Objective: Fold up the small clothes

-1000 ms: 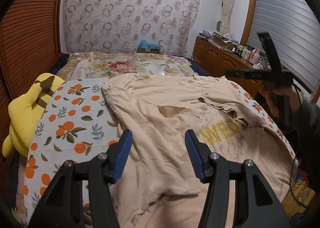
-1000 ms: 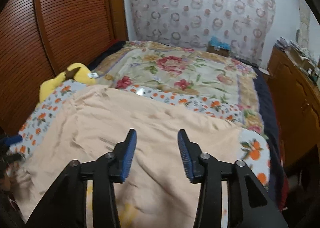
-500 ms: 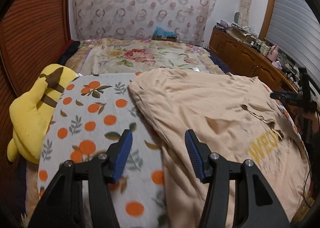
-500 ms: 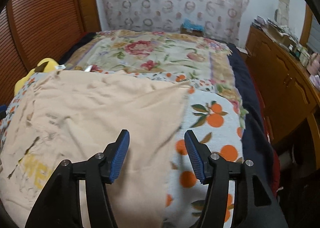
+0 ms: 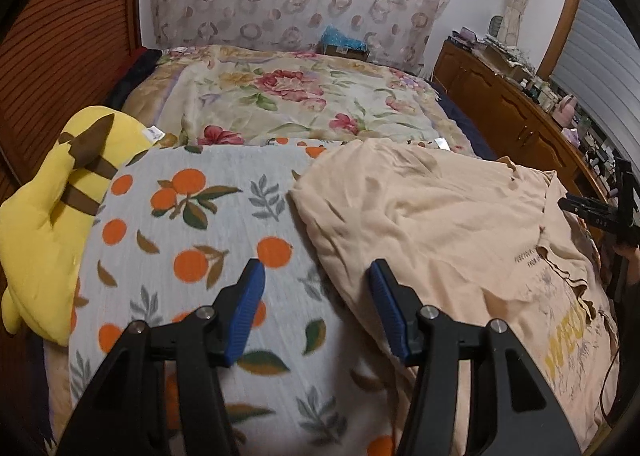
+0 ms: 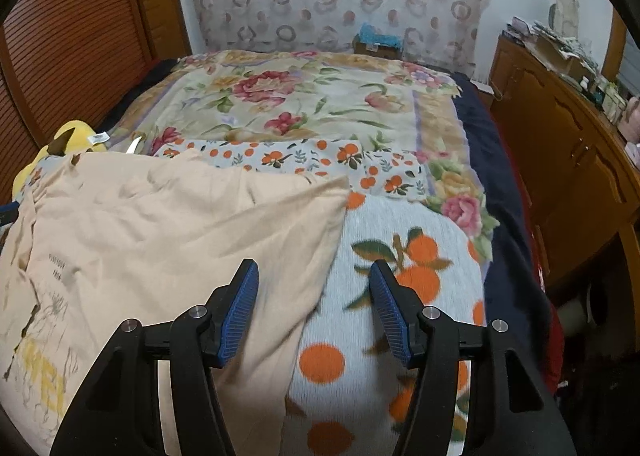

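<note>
Beige T-shirt [image 5: 440, 224] lay spread on the orange-print blanket [image 5: 192, 224] on the bed, left gripper [image 5: 316, 312] parted and empty over its left edge, right gripper [image 6: 314, 310] empty, jaws just widened, above its right edge.

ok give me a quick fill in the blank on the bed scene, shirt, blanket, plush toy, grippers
1. The beige t-shirt lies on a blanket printed with ____.
2. The plush toy beside the blanket is ____ in colour.
3. Neither the left gripper nor the right gripper holds anything; both are ____.
4. The pads on the fingers are ____.

Missing words: oranges; yellow; open; blue
</note>
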A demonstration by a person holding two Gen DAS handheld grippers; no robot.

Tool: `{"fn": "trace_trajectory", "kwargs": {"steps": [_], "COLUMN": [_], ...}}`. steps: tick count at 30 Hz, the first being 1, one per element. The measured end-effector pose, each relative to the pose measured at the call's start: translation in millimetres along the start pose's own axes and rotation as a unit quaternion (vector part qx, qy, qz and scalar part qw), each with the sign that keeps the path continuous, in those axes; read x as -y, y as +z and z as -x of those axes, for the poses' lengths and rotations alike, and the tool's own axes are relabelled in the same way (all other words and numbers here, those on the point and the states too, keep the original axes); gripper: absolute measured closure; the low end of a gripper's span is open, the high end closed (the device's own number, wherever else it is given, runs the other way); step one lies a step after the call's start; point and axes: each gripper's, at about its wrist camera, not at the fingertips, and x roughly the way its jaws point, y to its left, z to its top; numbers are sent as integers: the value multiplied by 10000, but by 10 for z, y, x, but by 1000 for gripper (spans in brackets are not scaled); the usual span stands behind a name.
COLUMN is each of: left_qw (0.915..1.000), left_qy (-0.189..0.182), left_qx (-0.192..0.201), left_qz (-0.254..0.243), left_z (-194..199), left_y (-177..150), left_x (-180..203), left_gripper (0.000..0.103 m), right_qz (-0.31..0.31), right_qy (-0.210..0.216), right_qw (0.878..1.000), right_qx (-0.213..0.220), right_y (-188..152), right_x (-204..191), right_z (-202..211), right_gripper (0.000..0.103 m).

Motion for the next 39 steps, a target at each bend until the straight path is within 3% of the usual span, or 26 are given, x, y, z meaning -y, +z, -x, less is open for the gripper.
{"fn": "trace_trajectory", "kwargs": {"steps": [13,17,19,21,23,26,31,39], "left_qw": [9996,9993,9985,9975,9973,9962,9911,9802], "left_qy": [-170,-321,-493,-650,-698,-848,-1040,-1271], "left_qx": [-142,-147,-216,-278,-209,140,737,1417], "left_qz": [-154,-157,-109,-86,-91,-142,-382,-554], "left_z": [-213,-240,-262,-284,-249,-19,526,1381], "left_y": [223,252,264,291,304,341,358,218], "left_x": [85,104,122,148,189,306,513,683], "left_gripper": [51,69,89,97,99,99,100,100], "right_qz": [53,49,76,163,238,235,251,318], "right_qy": [-61,-38,49,193,212,205,225,440], "right_qw": [10000,10000,9999,9997,9995,9994,9968,9863], "right_qx": [36,42,44,43,41,150,722,1558], "right_y": [124,140,155,186,213,227,256,225], "right_x": [-53,-61,-101,-160,-224,-266,-301,-447], "right_z": [-117,-126,-143,-160,-177,-138,206,1087], "right_gripper": [44,45,58,76,93,98,100,100]}}
